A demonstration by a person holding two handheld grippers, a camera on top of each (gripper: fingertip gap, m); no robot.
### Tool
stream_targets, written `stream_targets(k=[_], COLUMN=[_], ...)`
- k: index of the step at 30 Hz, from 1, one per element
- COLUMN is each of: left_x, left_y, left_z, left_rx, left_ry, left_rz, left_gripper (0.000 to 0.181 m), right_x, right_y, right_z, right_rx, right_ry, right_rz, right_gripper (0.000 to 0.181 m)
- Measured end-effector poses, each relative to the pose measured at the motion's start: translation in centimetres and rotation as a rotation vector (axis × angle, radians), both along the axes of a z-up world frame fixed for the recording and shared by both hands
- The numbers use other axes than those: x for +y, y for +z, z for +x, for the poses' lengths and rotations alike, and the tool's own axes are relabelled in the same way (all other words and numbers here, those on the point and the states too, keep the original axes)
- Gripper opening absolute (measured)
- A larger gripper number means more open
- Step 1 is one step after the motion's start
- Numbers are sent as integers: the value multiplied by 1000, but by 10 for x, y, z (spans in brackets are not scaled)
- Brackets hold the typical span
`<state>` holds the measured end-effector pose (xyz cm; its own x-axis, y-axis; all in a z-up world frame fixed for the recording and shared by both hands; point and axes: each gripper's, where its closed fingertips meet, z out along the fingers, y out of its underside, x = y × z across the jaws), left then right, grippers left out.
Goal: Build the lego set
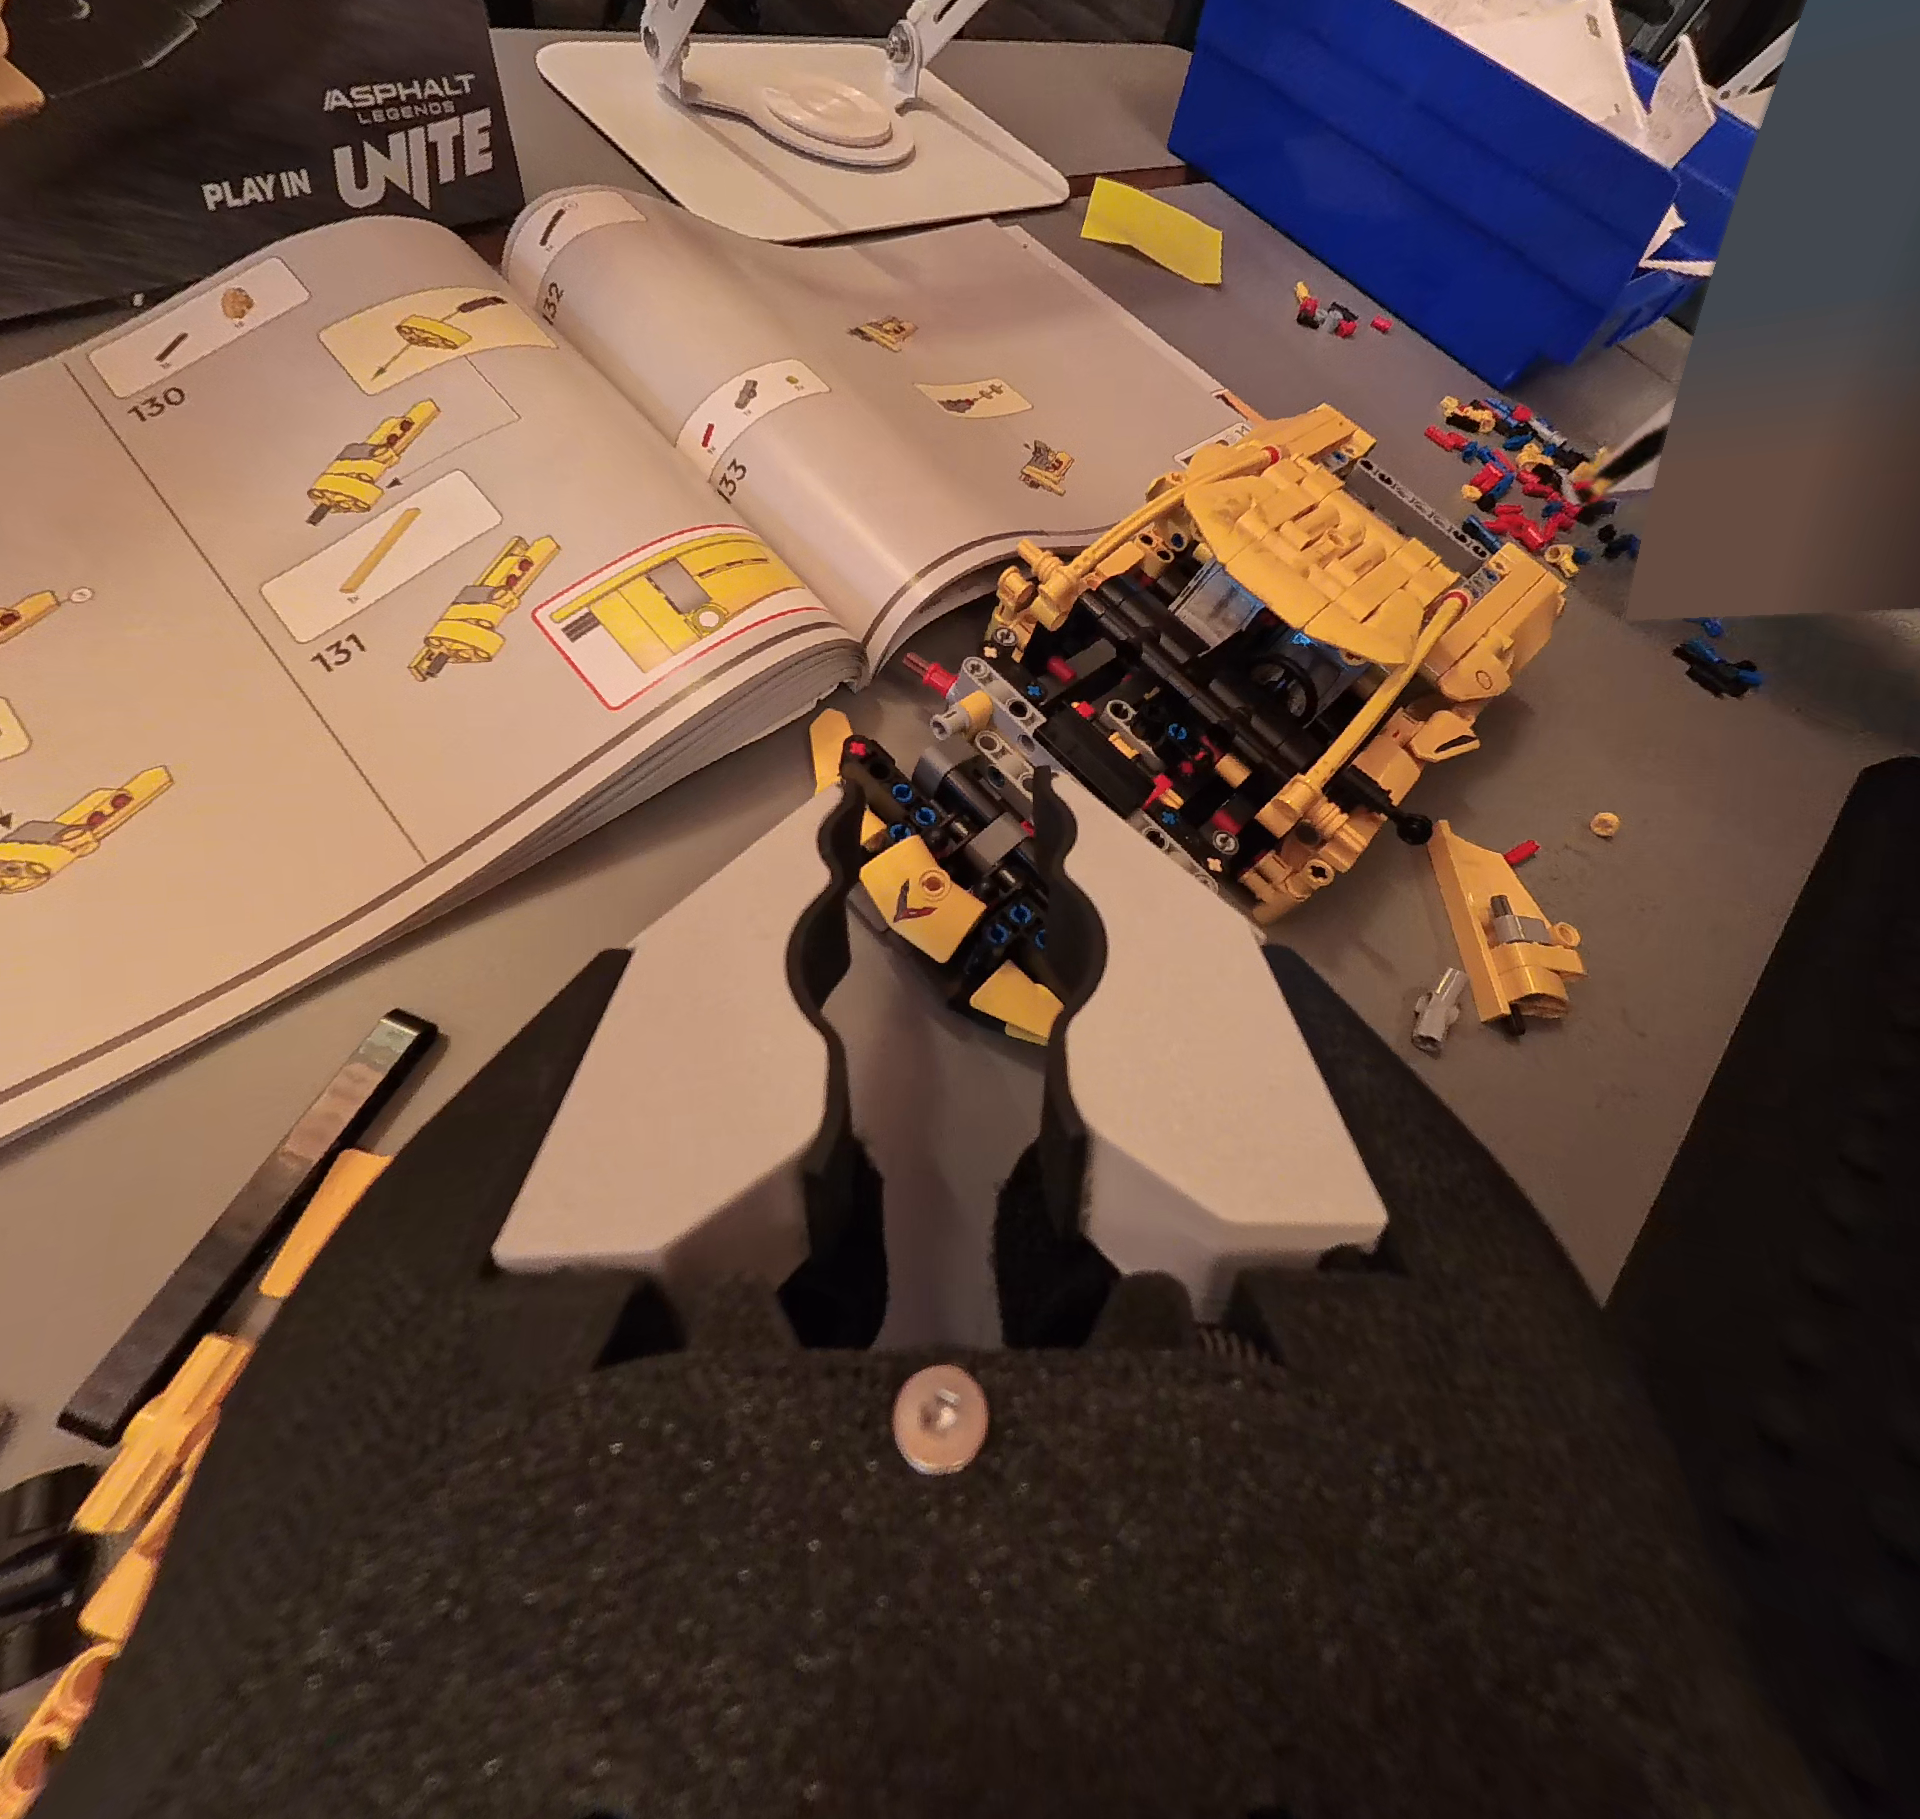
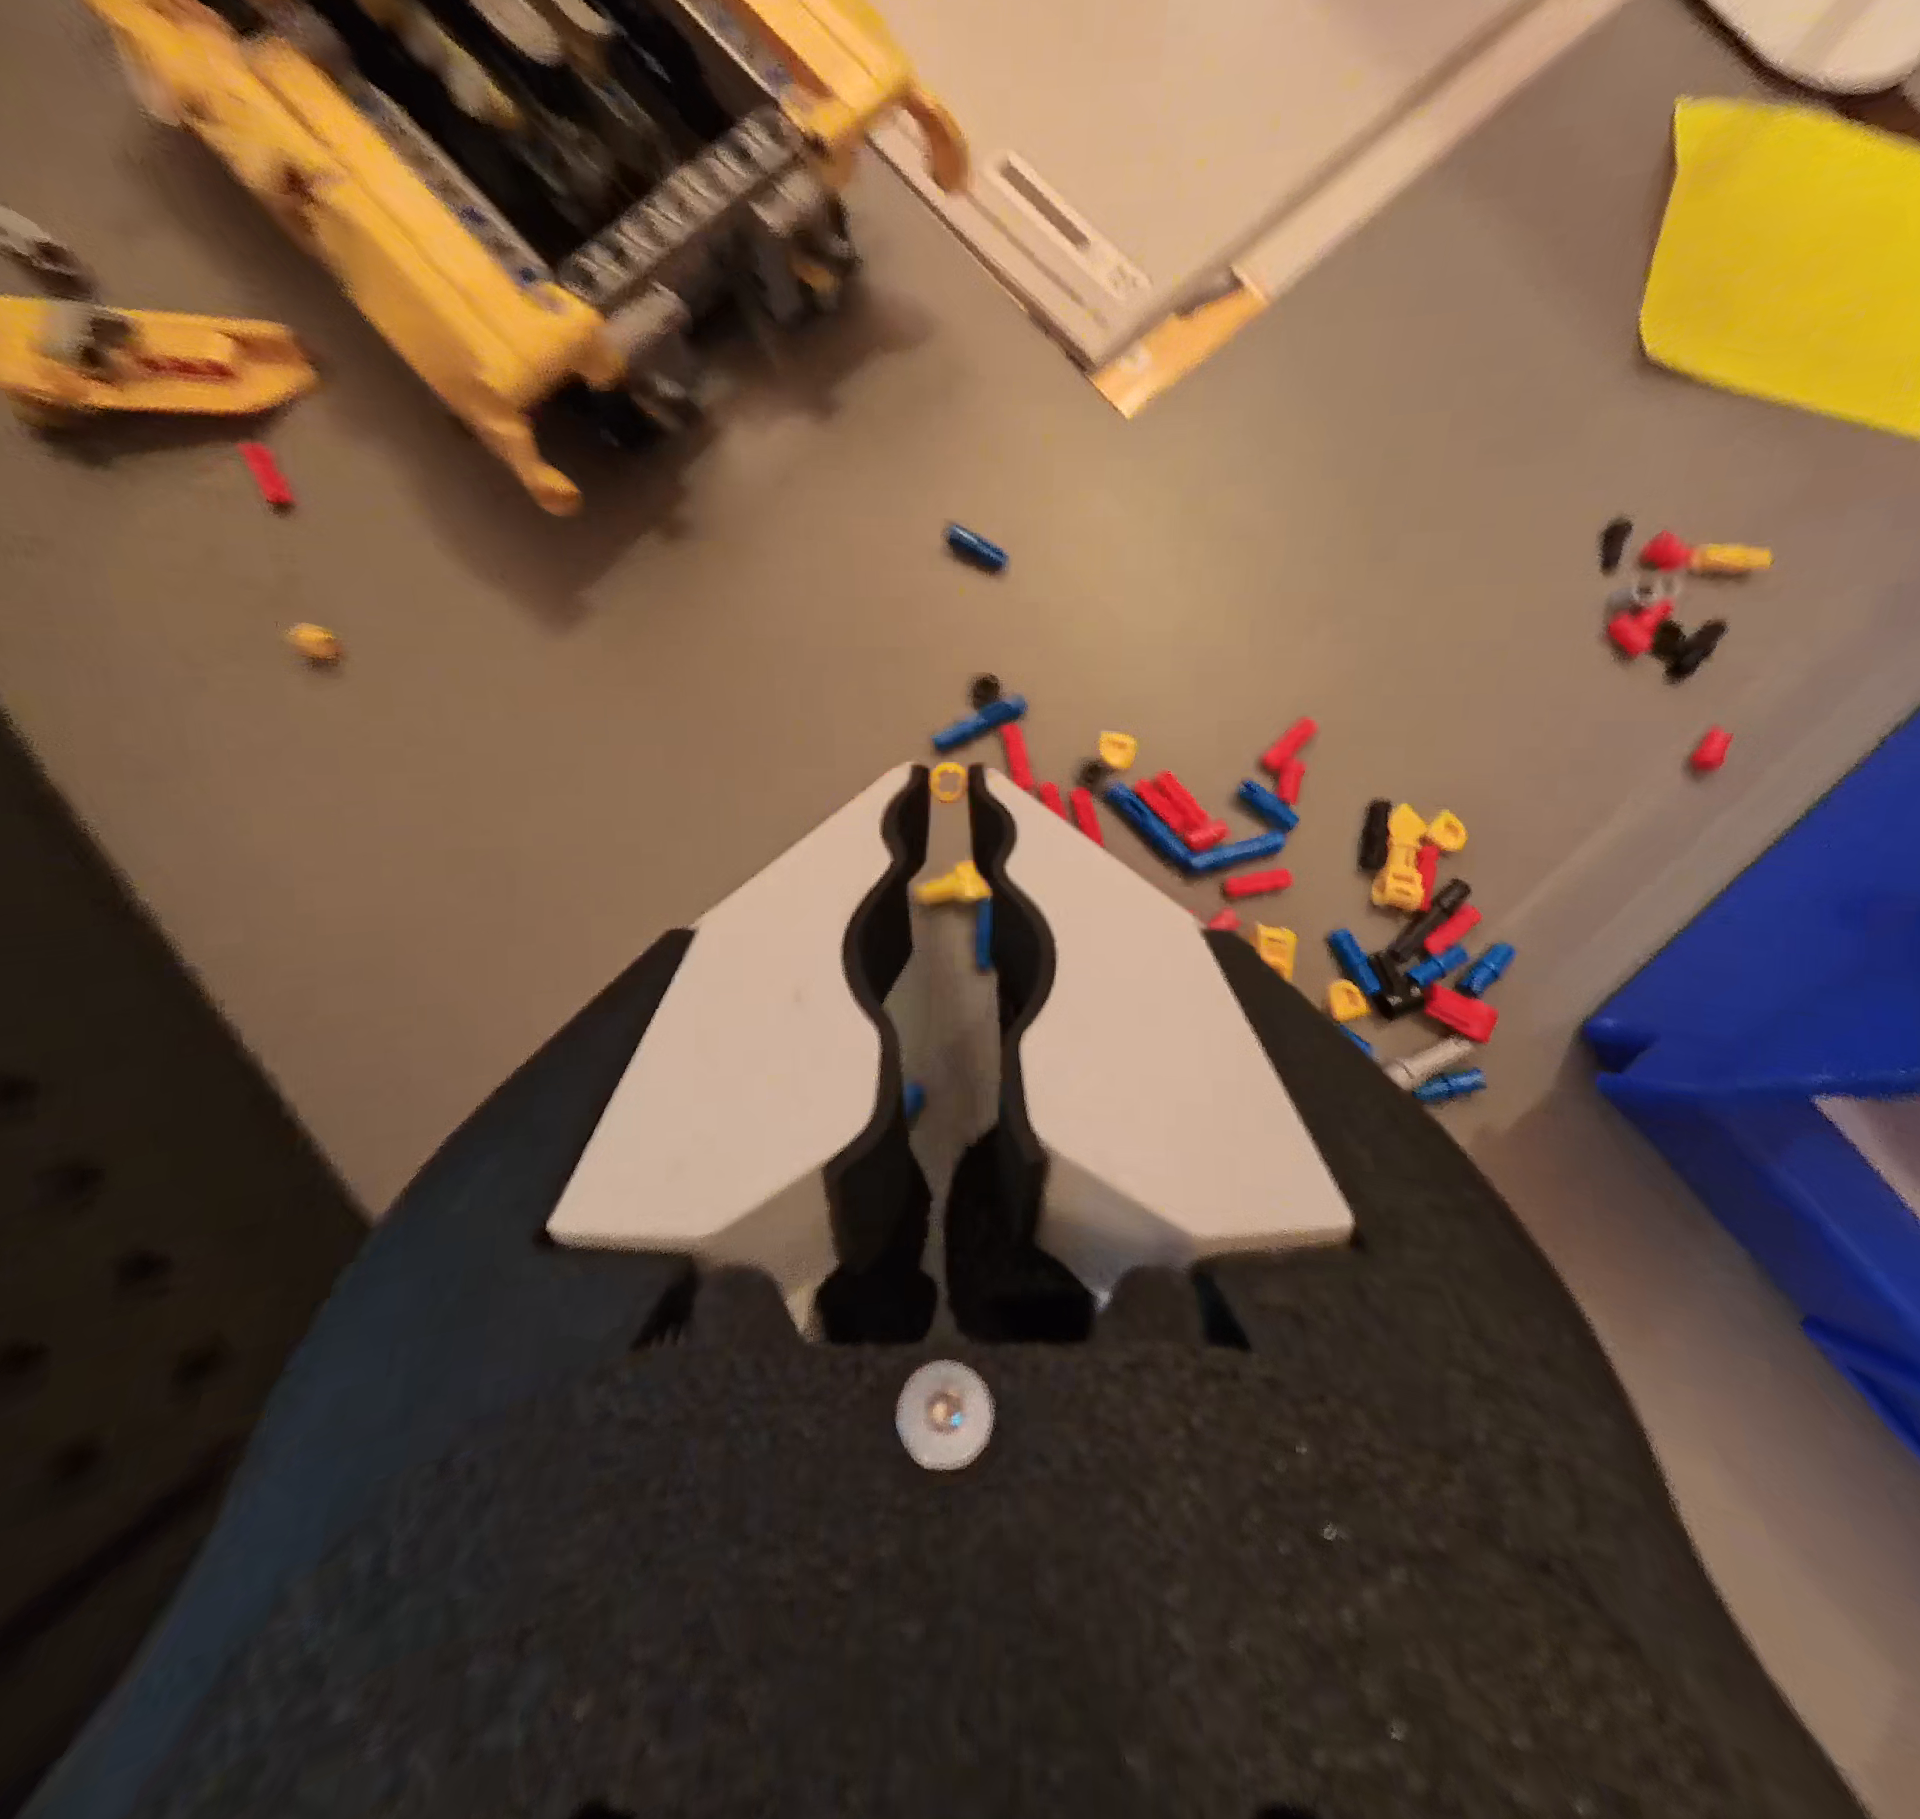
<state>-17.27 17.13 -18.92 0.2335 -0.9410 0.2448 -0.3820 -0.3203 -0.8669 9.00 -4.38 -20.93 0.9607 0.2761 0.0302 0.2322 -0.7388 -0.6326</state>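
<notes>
While the left gripper (image 1: 940, 813) is clamped on a small black-and-yellow sub-assembly (image 1: 951, 896) just beside the near end of the yellow car (image 1: 1278, 647) on the bench (image 1: 623, 938), the right gripper (image 2: 948, 782) pinches a tiny yellow ring (image 2: 948, 782) at its tips, over the scattered pins (image 2: 1351, 896) near the blue bin (image 2: 1766, 1146). From the ring, the car lies ahead and to the left, so the right hand looks due to carry it that way.

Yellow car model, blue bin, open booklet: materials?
Yellow car model: moulded plastic, glossy, studded and pinned parts. Blue bin: rigid plastic by the look, smooth with a slight sheen. Open booklet: printed paper, satin finish, pages curling at the spine.
</notes>
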Motion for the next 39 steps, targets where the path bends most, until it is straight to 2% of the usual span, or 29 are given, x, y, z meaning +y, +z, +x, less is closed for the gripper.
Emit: stream_targets(k=[5, 7, 10, 14, 18, 23, 28, 31, 33, 39], left_x=[0, 0, 0, 0, -2, -9, -19, -24, -28, -40], left_y=[0, 0, -1, 0, 1, 3, 23, 36, 39, 49], left_z=[0, 0, -1, -3, -4, -6, -5, -6, -5, -2], left_rx=[0, -1, 0, -10, -12, -7, -116, -193, -215, -278], left_ry=[1, 0, 2, 6, 6, -21, -75, -97, -114, -162], left_rz=[3, 2, 0, -2, 16, 52, 129, 178, 183, 178], left_gripper=[32, 32, 32, 32, 32, 27, 27, 28, 28, 28], right_x=[-1, -4, -10, -13, -16, -17, -10, 8, 21, 66], right_y=[14, 4, -20, -31, -37, -37, -24, -6, -4, 0], right_z=[-82, -114, -146, -159, -154, -151, -154, -173, -191, -241], right_rx=[132, 171, 166, 121, 48, 32, 21, 91, 130, 146], right_ry=[220, 297, 342, 333, 317, 305, 294, 300, 317, 399], right_rz=[38, 13, -40, -62, -92, -76, -18, 70, 98, 173], right_gripper=[6, 6, 6, 6, 6, 6, 15, 25, 29, 23])
